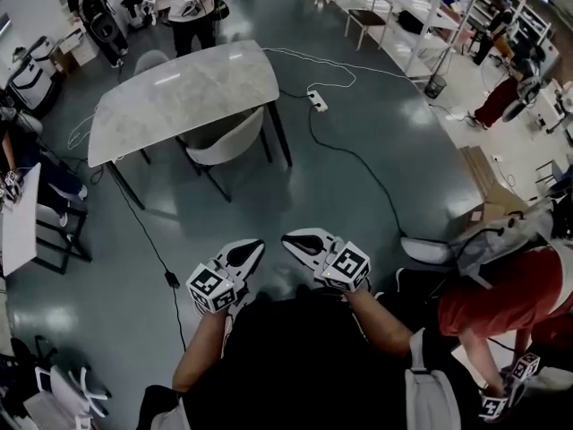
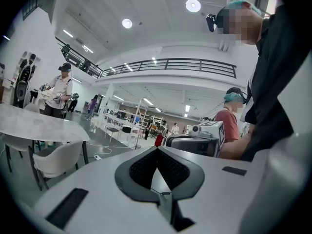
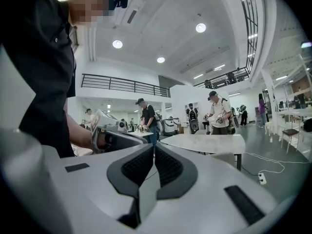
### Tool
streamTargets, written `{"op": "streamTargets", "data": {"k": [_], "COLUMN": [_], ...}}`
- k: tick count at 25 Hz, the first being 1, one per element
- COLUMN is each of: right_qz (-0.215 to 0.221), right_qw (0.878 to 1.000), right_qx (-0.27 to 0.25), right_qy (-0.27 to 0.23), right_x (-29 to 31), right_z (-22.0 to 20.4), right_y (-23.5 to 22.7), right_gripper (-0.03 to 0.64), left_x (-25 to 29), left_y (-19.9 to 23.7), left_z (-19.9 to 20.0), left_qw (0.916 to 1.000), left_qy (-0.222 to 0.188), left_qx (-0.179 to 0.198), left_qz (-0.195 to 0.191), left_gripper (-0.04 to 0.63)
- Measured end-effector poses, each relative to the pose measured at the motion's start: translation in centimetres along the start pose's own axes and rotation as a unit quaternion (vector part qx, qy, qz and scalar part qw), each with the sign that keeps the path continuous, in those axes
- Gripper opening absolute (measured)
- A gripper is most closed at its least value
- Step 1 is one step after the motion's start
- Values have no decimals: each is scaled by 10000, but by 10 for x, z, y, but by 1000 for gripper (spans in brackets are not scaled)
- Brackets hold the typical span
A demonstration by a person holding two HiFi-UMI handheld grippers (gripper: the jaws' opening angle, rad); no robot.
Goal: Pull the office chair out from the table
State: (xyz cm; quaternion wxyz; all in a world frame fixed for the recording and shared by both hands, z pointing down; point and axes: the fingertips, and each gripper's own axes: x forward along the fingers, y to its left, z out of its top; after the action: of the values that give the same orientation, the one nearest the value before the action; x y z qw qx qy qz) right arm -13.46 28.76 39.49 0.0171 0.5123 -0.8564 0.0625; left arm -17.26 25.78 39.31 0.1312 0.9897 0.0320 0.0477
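1. The pale marble-look table [image 1: 170,97] stands on the grey floor [image 1: 358,195] at upper left of the head view, on dark legs.
2. The office chair [image 1: 235,138], a pale shell seat on dark legs, sits at the table's near right edge. Its seat is tucked under the top and its curved back sticks out towards the person.
3. The left hand-held gripper [image 1: 256,246] is held level in front of the person's body, well short of the chair and touching nothing. In its own view the jaws are pressed together with nothing between them.
4. The right hand-held gripper [image 1: 287,238] is just beside the left one, their tips angled towards each other. Its jaws are likewise closed and empty, and it too is well apart from the chair.
5. A white power strip [image 1: 317,101] lies on the floor to the right of the table, with a black cable [image 1: 363,164] trailing from it.
6. A person in a red top [image 1: 501,298] is bent over at the right edge.
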Motion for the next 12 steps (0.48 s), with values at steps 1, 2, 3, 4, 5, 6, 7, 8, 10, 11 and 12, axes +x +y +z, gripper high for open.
{"op": "streamTargets", "data": {"k": [1,2,3,4,5,6,7,8,10,11,12], "right_qz": [-14,-22,-21,-10,7,23,26,8,-56,-65,-47], "right_qw": [10000,10000,10000,9999,9999,9998,9998,9998,9998,9998,9998], "right_qx": [-17,-4,11,13,9,12,23,34,47,55,67], "right_qy": [29,52,84,125,161,180,184,186,192,186,173], "right_x": [-2,-4,-6,-7,-9,-12,-15,-18,-24,-26,-28], "right_z": [-1,-3,-4,-6,-6,-6,-5,-5,-8,-8,-8], "right_y": [-1,-3,-4,-5,-6,-7,-9,-12,-21,-24,-25], "right_gripper": [21,21,21,21,21,21,21,21,21,21,21], "left_x": [2,5,7,10,12,15,18,22,29,32,35], "left_y": [1,2,3,3,3,1,-1,-3,-4,-4,-3], "left_z": [-2,-4,-7,-10,-12,-13,-12,-12,-12,-12,-13], "left_qw": [10000,10000,10000,9999,9999,9998,9998,9998,9998,9998,9997], "left_qy": [15,40,75,110,131,131,120,114,151,182,207], "left_qx": [1,-7,-29,-63,-99,-128,-146,-150,-127,-119,-118], "left_qz": [10,19,31,43,51,50,39,21,-4,-1,12], "left_gripper": [12,12,12,12,12,12,12,11,12,12,12]}}
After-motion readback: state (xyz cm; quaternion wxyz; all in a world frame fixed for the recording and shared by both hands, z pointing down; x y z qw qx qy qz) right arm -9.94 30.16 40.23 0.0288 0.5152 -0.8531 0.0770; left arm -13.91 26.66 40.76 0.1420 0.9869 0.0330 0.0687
